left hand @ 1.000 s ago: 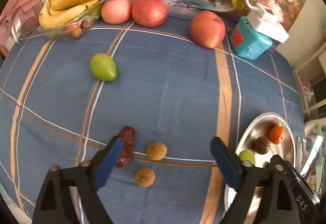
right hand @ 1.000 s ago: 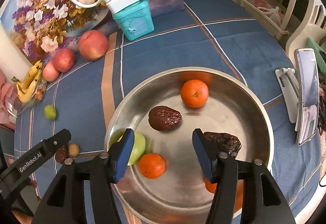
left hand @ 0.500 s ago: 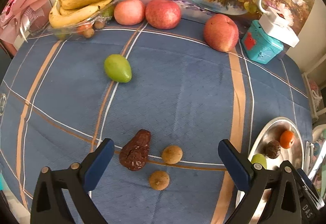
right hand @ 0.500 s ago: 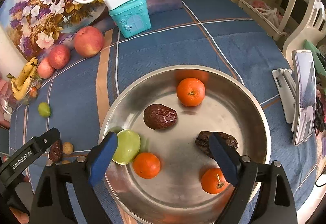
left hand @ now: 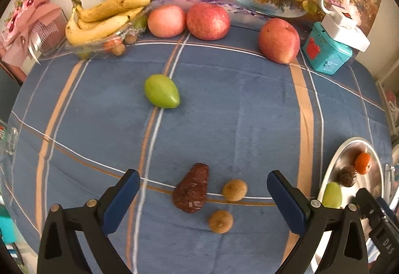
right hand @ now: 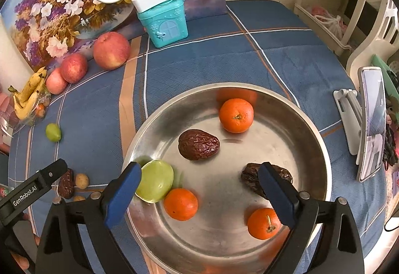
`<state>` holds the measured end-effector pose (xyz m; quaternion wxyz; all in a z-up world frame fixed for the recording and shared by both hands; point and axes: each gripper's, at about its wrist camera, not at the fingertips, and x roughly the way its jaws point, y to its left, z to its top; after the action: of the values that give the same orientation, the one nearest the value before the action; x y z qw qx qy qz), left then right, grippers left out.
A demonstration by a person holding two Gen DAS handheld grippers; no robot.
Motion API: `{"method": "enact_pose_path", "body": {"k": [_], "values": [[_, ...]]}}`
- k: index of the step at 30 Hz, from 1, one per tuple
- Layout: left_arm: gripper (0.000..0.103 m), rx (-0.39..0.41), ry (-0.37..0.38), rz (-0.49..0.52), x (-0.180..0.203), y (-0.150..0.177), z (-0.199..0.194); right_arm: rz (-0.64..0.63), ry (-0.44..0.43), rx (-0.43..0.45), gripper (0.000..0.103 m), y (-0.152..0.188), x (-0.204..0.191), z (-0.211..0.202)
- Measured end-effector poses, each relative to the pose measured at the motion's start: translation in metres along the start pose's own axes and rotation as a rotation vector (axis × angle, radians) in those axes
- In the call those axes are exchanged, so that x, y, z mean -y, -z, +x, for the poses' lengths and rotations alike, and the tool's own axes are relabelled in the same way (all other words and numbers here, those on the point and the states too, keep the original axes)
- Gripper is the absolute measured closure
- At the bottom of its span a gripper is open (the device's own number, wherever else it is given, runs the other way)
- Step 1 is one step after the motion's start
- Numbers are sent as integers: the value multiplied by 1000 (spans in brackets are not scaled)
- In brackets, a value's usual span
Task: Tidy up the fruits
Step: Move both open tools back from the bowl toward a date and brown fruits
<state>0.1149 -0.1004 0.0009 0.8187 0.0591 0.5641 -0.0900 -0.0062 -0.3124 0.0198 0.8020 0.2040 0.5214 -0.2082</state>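
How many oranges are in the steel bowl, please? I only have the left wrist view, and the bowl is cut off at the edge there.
Observer: Three oranges: that one at the far side, one beside the green fruit, and one near the front of the bowl.
Operator: Is there more than the one date I can see?
Observer: Yes, two dates lie in the bowl; the second is partly hidden behind a gripper finger.
Operator: Is the right gripper holding anything?
Observer: No. The right gripper is over the bowl, its jaws opening with nothing gripped between them.
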Motion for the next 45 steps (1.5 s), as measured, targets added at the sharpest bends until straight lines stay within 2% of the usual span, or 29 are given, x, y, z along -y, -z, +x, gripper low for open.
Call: {"method": "enact_pose_path", "body": {"k": [5, 14, 28, 36, 45], "values": [[0, 20, -41, 9, -17, -3, -7, -10, -3, -4, 8, -1, -2, 0], [0, 41, -65, -29, -53, -4, -17, -55, -24, -7, 8, 3, -22, -2], [0, 58, -72, -149, -106, -4, -29, -205, -187, -33, 8, 17, -97, -2], [0, 5, -53, -136, -104, -1, -16, -289, -229, -37, 8, 27, -132, -1], [0, -101, -35, -140, -102, 5, 21, -300, -227, -91, 8, 35, -145, 17]]}}
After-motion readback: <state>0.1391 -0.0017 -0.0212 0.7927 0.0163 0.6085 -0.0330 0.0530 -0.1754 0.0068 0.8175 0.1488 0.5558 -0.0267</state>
